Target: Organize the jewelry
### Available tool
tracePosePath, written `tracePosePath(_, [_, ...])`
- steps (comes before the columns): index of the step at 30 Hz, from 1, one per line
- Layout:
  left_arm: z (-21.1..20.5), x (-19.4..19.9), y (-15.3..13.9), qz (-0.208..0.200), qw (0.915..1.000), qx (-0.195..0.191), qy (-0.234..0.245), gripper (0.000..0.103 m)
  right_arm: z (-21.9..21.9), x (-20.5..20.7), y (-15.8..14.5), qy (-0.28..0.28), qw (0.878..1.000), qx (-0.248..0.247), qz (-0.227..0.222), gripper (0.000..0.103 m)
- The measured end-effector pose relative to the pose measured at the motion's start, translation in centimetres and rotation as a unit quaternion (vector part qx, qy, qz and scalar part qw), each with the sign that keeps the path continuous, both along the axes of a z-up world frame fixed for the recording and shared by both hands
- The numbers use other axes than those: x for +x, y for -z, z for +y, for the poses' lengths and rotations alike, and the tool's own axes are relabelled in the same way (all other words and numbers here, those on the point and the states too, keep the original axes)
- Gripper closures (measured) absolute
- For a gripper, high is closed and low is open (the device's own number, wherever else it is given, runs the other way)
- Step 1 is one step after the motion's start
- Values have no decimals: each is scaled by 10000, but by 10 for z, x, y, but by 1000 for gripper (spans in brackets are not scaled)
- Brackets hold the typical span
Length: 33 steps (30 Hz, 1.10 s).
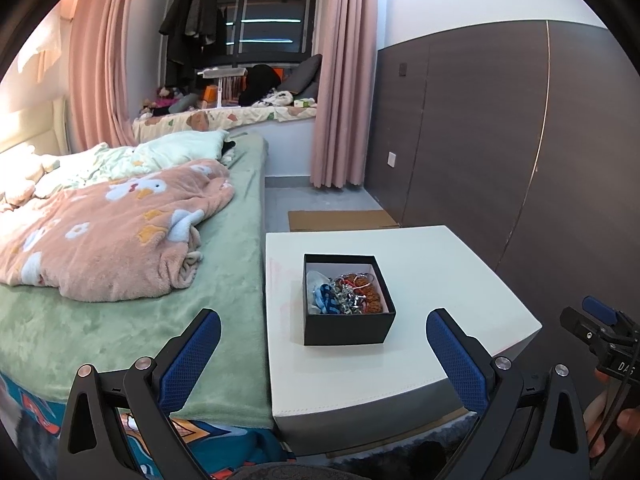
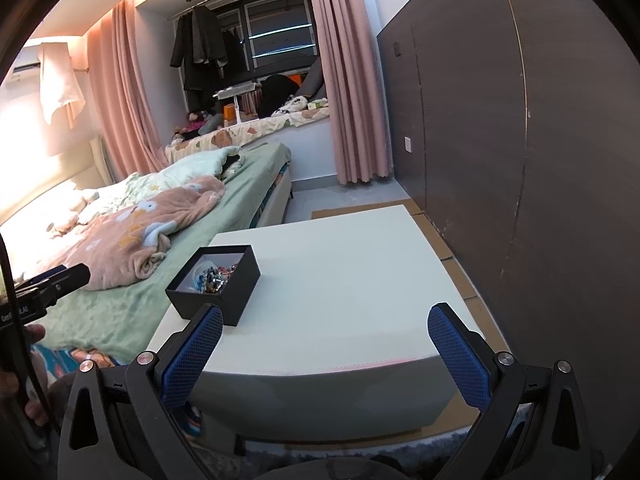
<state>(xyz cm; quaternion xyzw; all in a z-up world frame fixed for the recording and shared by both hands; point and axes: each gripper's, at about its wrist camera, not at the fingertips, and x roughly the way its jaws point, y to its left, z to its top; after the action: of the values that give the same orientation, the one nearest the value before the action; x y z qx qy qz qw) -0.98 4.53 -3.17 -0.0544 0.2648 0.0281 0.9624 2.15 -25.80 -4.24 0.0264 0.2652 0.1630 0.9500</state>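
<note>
The left gripper [image 1: 323,354] is hanging wide open and holding nothing, just in front of the near edge of the white tabletop [image 1: 448,280]. The right gripper [image 2: 325,354] is also spreading its fingers wide and carrying nothing. Behind them the black box [image 1: 347,325] is standing without a lid on the tabletop, near the edge beside the bed [image 1: 132,320]. The jewelry [image 1: 348,290] is lying inside the box in one mixed heap: beads, chains, something blue. No piece is lying outside the box. So I judge the task is at its beginning or its end; the pictures are not deciding which.
</note>
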Motion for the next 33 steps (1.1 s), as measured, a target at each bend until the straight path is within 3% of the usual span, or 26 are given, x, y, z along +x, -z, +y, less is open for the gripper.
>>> tracePosePath(9, [-6, 1, -2, -39, 9997, 222, -30, 1, 0, 2, 2, 33, 10000, 44, 47, 0])
tracePosePath(33, [-7, 3, -2, -138, 9994, 310, -41, 1, 9, 14, 5, 105, 9998, -92, 133, 0])
